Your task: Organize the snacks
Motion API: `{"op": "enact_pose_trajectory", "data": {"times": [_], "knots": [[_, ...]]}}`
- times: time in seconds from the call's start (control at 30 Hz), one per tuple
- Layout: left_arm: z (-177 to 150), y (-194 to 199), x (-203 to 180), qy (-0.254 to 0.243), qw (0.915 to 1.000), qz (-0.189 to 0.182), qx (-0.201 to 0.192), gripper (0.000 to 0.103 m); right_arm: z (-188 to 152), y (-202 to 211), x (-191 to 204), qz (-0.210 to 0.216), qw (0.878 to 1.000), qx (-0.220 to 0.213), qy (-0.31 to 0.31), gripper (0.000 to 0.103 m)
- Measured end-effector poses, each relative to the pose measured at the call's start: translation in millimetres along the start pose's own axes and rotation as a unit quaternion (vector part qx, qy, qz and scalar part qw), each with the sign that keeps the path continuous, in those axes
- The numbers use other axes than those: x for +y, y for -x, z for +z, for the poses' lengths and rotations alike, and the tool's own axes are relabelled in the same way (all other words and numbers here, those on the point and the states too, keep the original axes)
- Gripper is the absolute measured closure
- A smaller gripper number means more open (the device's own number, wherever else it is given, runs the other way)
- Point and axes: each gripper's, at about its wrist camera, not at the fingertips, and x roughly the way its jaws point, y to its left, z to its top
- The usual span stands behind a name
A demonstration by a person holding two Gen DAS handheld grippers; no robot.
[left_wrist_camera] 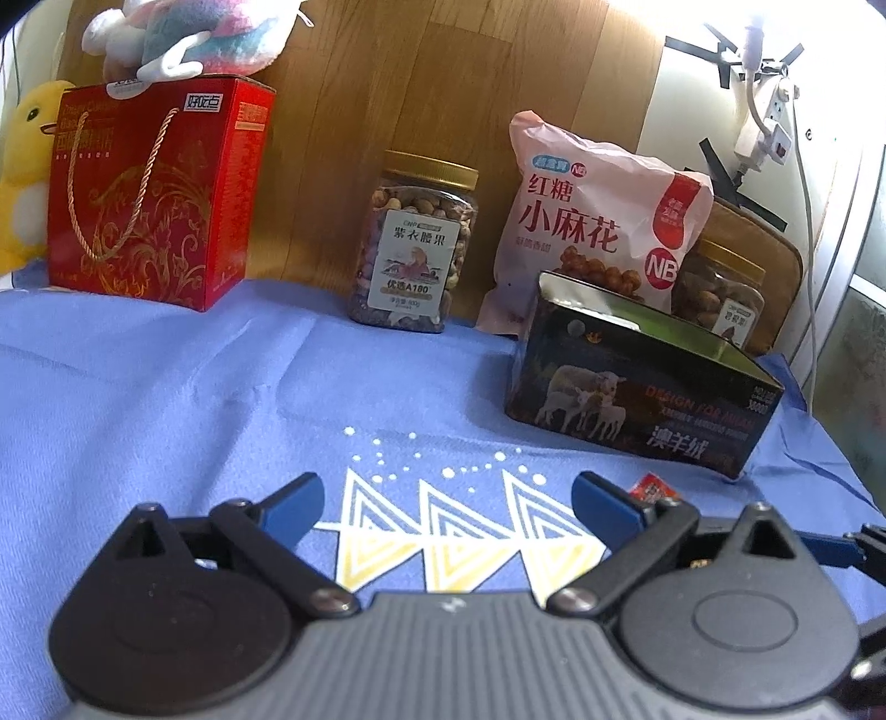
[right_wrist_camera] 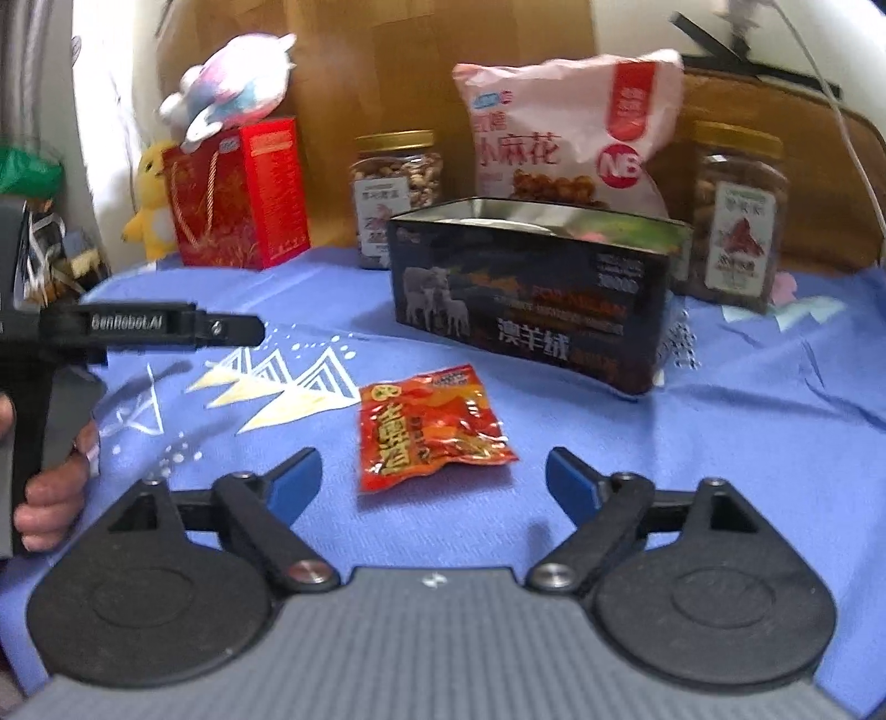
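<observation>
A small red snack packet point(right_wrist_camera: 434, 426) lies flat on the blue cloth point(right_wrist_camera: 747, 443), just ahead of my right gripper point(right_wrist_camera: 432, 471). That gripper is open, its blue pads wide on either side and clear of the packet. Behind the packet stands a black tin point(right_wrist_camera: 531, 299) with sheep printed on it and its lid off. My left gripper point(left_wrist_camera: 448, 498) is open over the cloth's triangle print with nothing between its fingers. From the left wrist view, the tin point(left_wrist_camera: 642, 399) is ahead to the right and a corner of the packet point(left_wrist_camera: 653, 490) shows past the right finger.
Along the wooden back wall stand a red gift box point(left_wrist_camera: 155, 194), a nut jar point(left_wrist_camera: 412, 243), a pink snack bag point(left_wrist_camera: 598, 221) and a second jar point(right_wrist_camera: 736, 216). Plush toys point(left_wrist_camera: 194, 33) sit on and beside the box. A hand point(right_wrist_camera: 44, 498) holds the left gripper's handle. Cables point(left_wrist_camera: 803, 194) hang at the right.
</observation>
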Motion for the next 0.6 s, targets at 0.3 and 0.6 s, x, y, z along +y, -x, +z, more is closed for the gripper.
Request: {"op": "enact_pose_trajectory", "data": {"times": [0.3,0.6], "knots": [[1,-4,0,0.0,0.9999,-0.009,0.013,0.004,0,-20,14,0.044,0.998,0.019,0.038,0.039],[1,-9,5,0.016,0.9984,-0.036,0.04,0.004,-2,-12,39,0.064,0.996,0.004,0.064,0.085]]}}
